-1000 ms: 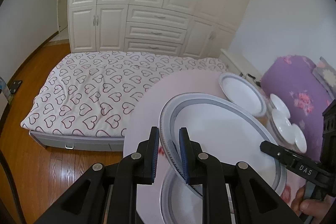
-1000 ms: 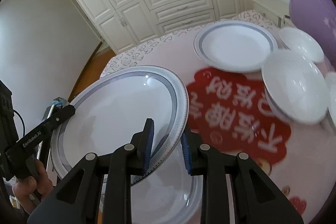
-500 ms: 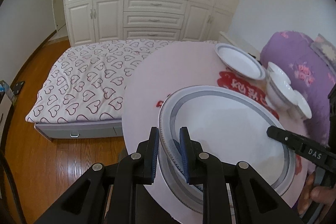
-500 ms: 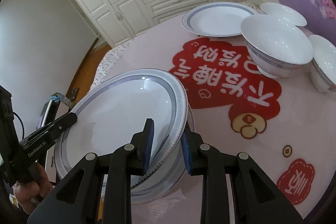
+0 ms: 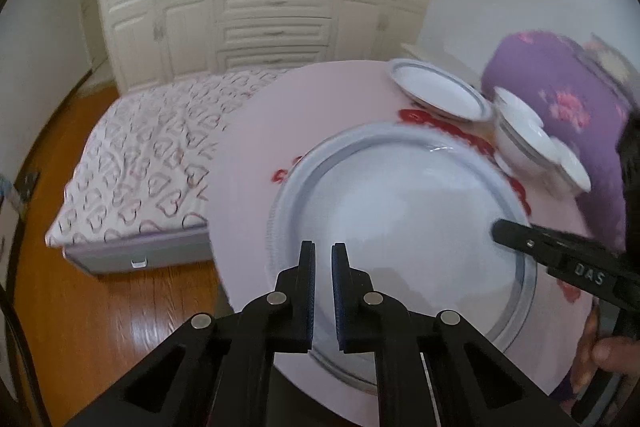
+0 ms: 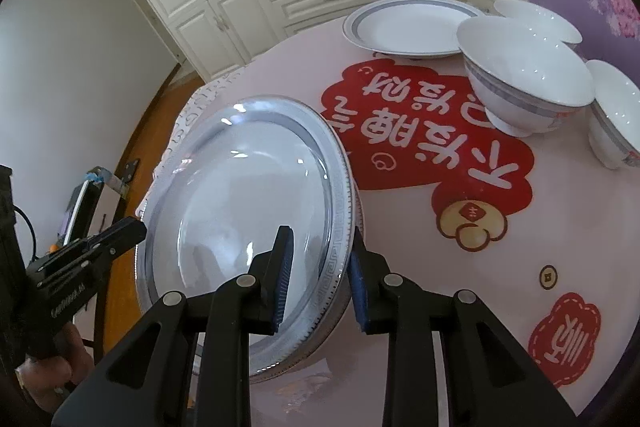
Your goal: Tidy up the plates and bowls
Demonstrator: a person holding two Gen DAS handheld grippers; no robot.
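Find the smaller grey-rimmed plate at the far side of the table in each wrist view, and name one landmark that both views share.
Left wrist view: the smaller plate sits upper right of centre, at the table's far edge, beyond the large plate.
Right wrist view: it lies top centre-right, just behind the big bowl.
Shared landmark: the white wardrobe behind.
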